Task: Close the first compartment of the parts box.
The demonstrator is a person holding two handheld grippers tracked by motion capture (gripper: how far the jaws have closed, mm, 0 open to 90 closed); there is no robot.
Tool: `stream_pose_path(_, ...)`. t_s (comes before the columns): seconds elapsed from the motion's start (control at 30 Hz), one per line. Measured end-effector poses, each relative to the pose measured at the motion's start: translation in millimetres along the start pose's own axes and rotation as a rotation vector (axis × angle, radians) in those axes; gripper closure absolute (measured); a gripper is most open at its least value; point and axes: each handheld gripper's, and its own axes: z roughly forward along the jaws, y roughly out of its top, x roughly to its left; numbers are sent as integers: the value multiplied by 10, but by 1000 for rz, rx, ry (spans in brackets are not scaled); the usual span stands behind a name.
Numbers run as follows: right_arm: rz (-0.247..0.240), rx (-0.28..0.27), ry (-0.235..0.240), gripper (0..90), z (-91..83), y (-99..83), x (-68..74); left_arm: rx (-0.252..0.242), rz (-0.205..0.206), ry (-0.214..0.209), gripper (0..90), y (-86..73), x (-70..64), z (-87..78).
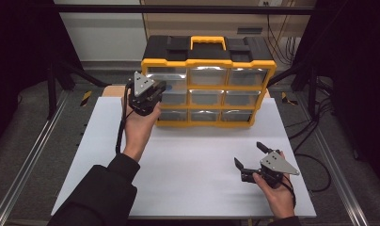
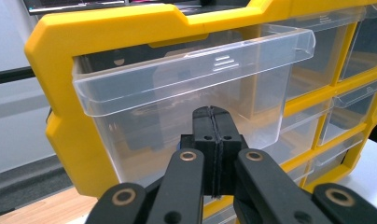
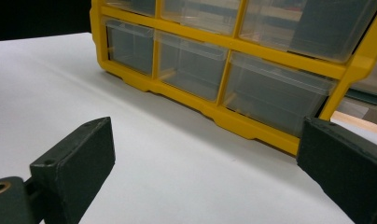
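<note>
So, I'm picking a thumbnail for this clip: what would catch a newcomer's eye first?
The yellow-framed organiser with its clear drawers stands at the far edge of the white table and dominates. Next, the left gripper, jaws shut, sits right at the top-left drawer, which stands slightly out of the frame. The right gripper rests open near the table's front right.

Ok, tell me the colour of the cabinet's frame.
Yellow: the frame around the clear drawers shows best in the left gripper view.

A white tabletop (image 1: 188, 165) carries a yellow-framed drawer organizer (image 1: 208, 80) standing upright directly on it, ahead of the wide-apart right jaws and right against the closed left jaws.
</note>
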Motion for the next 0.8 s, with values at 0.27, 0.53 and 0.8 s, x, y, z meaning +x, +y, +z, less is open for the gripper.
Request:
stream_pose_path(0.27,3,-5,-4,45,-2,-1,0,2,-6,12,895,-20,8,47)
stream_pose_path(0.53,-2,-2,-2,49,3,-2,2,2,-9,14,895,-40,15,87)
stream_pose_path(0.8,-2,1,3,49,10,-3,10,2,-11,23,895,-55,27,110)
